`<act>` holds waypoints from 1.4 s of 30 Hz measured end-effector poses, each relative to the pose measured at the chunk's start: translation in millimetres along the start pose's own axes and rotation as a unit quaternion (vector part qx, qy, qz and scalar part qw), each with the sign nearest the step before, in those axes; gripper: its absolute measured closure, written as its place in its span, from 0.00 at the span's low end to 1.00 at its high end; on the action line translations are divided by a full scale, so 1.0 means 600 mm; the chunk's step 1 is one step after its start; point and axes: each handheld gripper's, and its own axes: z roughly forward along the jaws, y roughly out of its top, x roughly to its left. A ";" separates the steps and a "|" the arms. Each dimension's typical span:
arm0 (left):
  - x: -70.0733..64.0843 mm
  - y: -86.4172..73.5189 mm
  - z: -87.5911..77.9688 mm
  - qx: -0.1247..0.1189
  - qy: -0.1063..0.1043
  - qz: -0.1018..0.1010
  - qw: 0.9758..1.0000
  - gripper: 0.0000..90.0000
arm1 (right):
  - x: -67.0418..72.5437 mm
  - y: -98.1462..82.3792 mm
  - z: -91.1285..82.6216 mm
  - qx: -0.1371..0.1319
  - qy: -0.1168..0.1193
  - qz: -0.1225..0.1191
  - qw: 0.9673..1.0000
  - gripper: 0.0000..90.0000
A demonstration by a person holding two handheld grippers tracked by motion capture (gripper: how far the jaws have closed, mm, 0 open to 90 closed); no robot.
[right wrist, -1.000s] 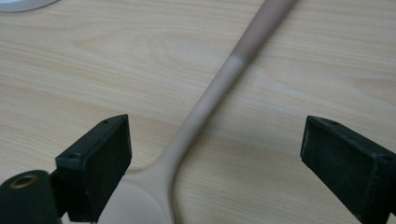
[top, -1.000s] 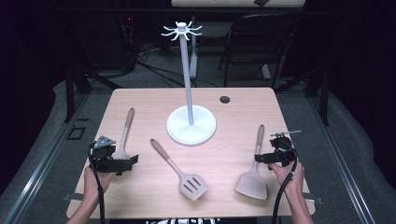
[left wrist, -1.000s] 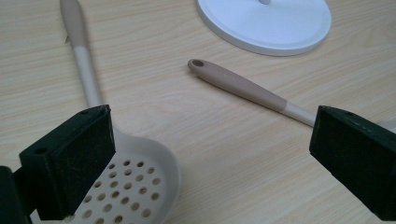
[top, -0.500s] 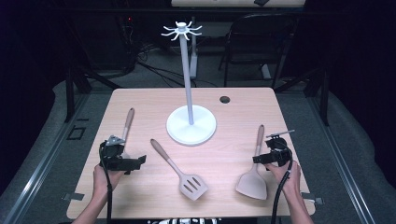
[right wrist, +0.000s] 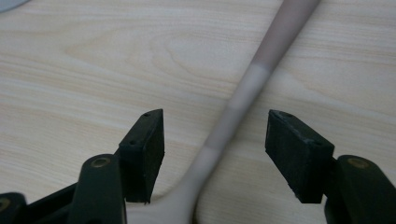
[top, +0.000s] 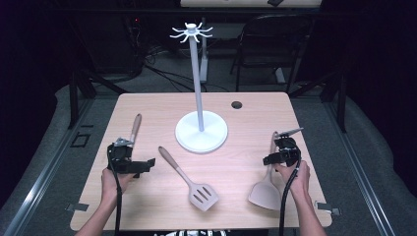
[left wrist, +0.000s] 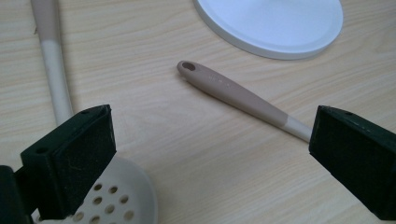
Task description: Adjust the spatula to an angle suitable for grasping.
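so basically nothing's hung yet, the white hook stand (top: 197,73) at the middle of the tabletop (top: 147,105) is bare. three utensils lie flat: a skimmer (left wrist: 56,79) near the left edge, a slotted turner (top: 189,181) near the front edge, a solid turner (right wrist: 243,98) by the right edge. right gripper (right wrist: 215,158) has been closing, handle between its jaws, pads not touching yet. left gripper (left wrist: 210,154) spread wide over the skimmer's bowl, holding nothing.
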 end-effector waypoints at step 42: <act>-0.008 -0.001 0.031 0.034 -0.011 0.054 0.998 0.03 | -0.003 -0.022 0.024 0.040 -0.017 -0.013 0.999 0.87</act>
